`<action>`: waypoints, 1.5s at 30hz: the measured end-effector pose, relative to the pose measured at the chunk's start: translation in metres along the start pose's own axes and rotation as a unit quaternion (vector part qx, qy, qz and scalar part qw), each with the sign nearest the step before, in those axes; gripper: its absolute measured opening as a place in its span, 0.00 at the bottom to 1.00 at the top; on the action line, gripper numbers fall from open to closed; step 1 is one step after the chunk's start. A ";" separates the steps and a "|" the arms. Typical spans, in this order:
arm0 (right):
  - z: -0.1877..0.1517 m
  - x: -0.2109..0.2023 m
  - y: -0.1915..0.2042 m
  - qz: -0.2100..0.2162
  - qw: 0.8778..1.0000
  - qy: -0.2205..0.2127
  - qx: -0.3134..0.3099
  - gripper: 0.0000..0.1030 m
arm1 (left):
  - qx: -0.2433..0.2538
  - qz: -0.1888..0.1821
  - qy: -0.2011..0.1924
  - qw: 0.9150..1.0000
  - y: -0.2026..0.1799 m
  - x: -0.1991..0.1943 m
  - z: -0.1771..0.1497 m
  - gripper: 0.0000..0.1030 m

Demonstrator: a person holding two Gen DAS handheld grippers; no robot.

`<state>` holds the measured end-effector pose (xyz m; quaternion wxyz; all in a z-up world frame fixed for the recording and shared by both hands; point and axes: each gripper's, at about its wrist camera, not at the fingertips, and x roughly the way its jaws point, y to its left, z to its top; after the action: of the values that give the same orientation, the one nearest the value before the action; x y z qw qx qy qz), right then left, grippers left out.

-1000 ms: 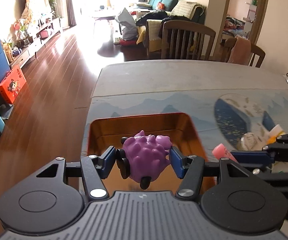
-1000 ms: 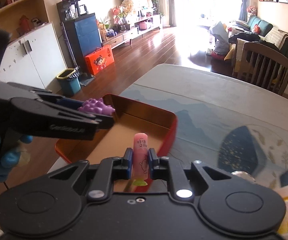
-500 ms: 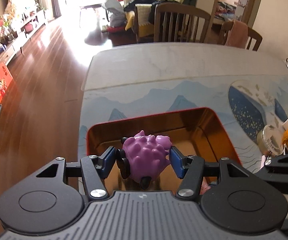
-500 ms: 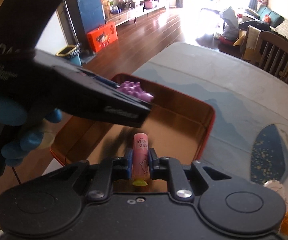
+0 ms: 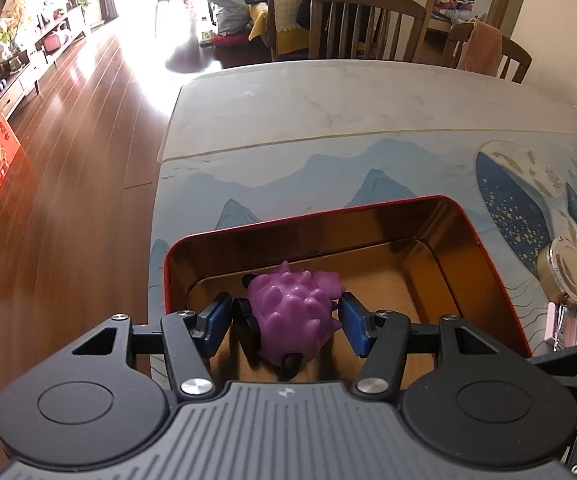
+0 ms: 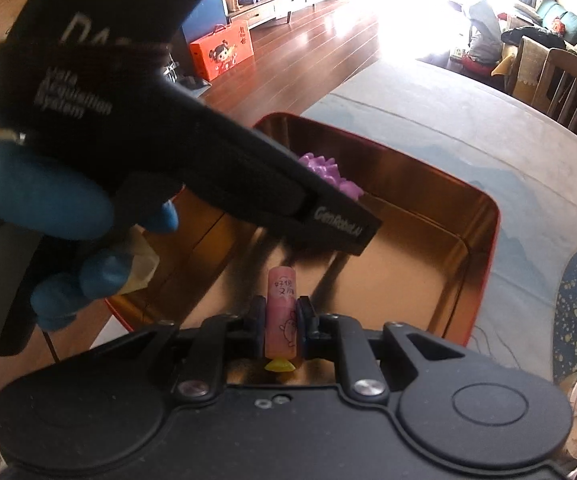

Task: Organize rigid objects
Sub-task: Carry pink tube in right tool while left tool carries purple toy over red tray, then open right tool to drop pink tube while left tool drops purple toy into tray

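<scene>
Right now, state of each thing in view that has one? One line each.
left gripper: shut on the purple spiky toy, over the tin
purple spiky toy: held, not set down
right gripper: shut on the pink tube
pink tube: held upright-ish between the pads, over the tin
red tin: open, no lid, nothing resting on its floor that shows
round jar: lid on, on the table beside the tin

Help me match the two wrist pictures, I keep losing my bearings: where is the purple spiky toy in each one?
Left wrist view: the purple spiky toy sits low in the centre, between the blue pads of the left claw, over the tin.
Right wrist view: it shows upper centre, partly hidden behind the left claw's black body.
Shared landmark: the red-rimmed gold tin, which lies under the toy in both.
</scene>
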<state>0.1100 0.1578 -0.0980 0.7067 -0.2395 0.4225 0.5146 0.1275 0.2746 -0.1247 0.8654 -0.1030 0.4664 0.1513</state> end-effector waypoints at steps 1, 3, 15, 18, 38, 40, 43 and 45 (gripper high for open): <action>0.001 0.001 0.000 0.000 1.000 0.001 -0.001 0.14 | 0.003 0.000 -0.001 1.000 0.000 0.000 0.000 0.57; -0.002 0.003 0.001 -0.001 1.000 0.005 -0.001 0.14 | 0.005 0.001 0.000 1.000 -0.001 0.001 0.001 0.57; 0.005 0.002 0.012 -0.004 1.000 0.016 0.006 0.22 | 0.005 0.000 0.008 1.000 -0.005 0.006 0.004 0.57; 0.003 -0.003 0.009 0.003 1.000 0.009 0.008 0.25 | 0.005 0.002 0.006 1.000 -0.006 0.005 0.003 0.57; -0.011 -0.079 -0.001 -0.014 0.996 -0.076 0.047 0.64 | 0.007 -0.001 -0.059 0.998 -0.025 -0.053 -0.005 0.72; -0.016 -0.089 -0.005 -0.018 0.995 -0.085 0.054 0.67 | 0.009 -0.003 -0.066 0.998 -0.029 -0.061 -0.007 0.73; -0.024 -0.106 -0.016 -0.028 0.993 -0.099 0.066 0.73 | 0.007 -0.004 -0.076 0.997 -0.037 -0.075 -0.010 0.74; -0.029 -0.116 -0.022 -0.033 0.991 -0.108 0.076 0.75 | 0.008 -0.005 -0.082 0.997 -0.042 -0.082 -0.011 0.75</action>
<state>0.1073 0.0669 -0.0176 0.7806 -0.1421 0.3737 0.4804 0.0917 0.2188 -0.0606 0.9023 -0.0859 0.3944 0.1513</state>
